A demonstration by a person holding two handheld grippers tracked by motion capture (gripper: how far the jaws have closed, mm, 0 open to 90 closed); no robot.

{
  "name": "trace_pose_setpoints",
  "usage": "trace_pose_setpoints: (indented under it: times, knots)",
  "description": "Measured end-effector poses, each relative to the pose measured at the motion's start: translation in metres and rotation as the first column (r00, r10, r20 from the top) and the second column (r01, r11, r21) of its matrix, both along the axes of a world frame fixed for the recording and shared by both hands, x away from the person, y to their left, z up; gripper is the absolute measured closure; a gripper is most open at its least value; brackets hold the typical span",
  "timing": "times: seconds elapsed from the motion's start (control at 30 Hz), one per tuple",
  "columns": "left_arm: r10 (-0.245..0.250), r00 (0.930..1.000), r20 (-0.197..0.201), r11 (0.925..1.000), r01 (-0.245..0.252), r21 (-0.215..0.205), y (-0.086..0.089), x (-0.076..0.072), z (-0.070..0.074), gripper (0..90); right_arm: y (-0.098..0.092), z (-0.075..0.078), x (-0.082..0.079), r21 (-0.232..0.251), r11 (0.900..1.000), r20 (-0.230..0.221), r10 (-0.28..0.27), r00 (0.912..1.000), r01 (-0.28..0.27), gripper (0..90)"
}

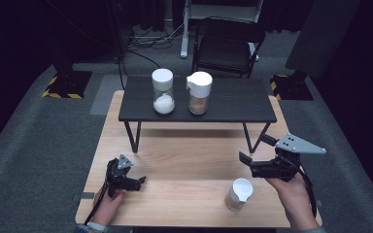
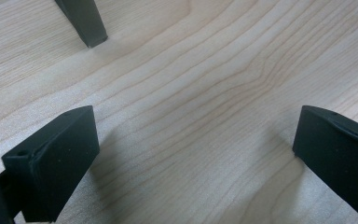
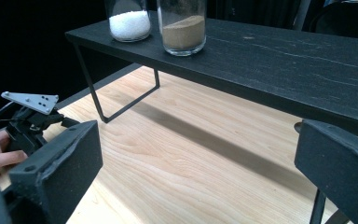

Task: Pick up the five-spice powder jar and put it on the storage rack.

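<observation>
1. The person stands at a light wooden table [image 1: 184, 160] with a gripper in each hand, both held low over its near half.
2. The left gripper [image 1: 138, 182] hovers just above the bare wood near the table's left front corner; its jaws are spread wide apart with nothing between them. In the left gripper view the wood grain runs between the two black jaws, and the foot of a black shelf leg [image 2: 86, 23] stands farther ahead.
3. The right gripper [image 1: 246, 161] is held at the right side, jaws also spread wide and empty, pointing left across the table.
4. A small jar with a white lid [image 1: 239, 193] holding a tan powder stands on the table near the front edge, just below and beside the right gripper, not touched by it.
5. A low black shelf [image 1: 233, 104] stands on the far half of the table. On it sit two glass jars side by side: one with white grains [image 1: 163, 91] and, to its right, one with brown powder [image 1: 199, 92].
6. A dark chair [image 1: 228, 46] stands behind the table.
</observation>
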State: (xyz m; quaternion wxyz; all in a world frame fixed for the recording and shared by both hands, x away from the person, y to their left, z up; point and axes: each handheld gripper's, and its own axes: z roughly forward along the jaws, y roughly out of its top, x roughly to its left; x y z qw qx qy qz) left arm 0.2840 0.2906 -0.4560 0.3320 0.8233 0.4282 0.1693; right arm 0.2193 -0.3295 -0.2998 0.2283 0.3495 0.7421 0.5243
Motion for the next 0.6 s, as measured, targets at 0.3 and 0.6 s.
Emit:
trace_pose_setpoints:
  times: [0.3, 0.6]
  knots:
    - [0.0, 1.0, -0.001, 1.0, 0.0, 0.0, 0.0, 0.0, 0.0, 0.2, -0.007, -0.003, -0.012, 0.007, 1.0, -0.008, -0.011, 0.9999, 0.011, 0.7]
    - [0.0, 1.0, 0.0, 1.0, 0.0, 0.0, 0.0, 0.0, 0.0, 0.2, -0.013, -0.006, -0.024, 0.012, 1.0, -0.01, -0.022, 0.9997, 0.023, 0.7]
